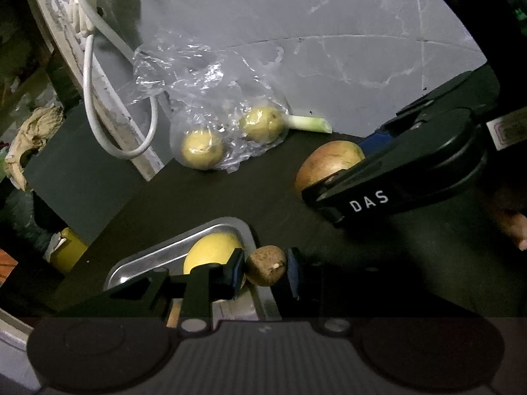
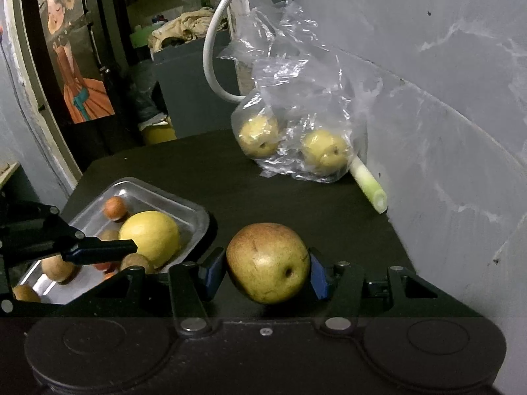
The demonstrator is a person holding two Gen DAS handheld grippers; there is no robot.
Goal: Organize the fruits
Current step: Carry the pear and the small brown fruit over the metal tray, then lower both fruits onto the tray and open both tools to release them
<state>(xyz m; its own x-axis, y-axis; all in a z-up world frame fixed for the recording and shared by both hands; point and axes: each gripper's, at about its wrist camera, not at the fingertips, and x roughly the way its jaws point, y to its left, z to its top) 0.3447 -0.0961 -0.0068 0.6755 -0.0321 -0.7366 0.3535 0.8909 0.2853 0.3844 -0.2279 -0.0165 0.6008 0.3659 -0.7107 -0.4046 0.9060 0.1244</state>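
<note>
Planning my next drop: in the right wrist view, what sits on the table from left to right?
Metal tray with the yellow fruit → large pear held in the right gripper → plastic bag of two pears → leek stalk.

Bare tabletop (image 2: 263,184) before plastic bag (image 2: 296,98)

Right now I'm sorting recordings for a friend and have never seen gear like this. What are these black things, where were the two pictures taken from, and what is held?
The black things are two hand-held grippers, each with a camera looking along its two fingers, so you get one picture per hand. The left gripper holds a small brown fruit over a metal tray, which already has a yellow fruit and several small ones in it. The right gripper holds a large brownish pear above the dark table. Behind, a clear plastic bag with two yellowish fruits lies beside a pale green stalk by the grey wall.
</note>
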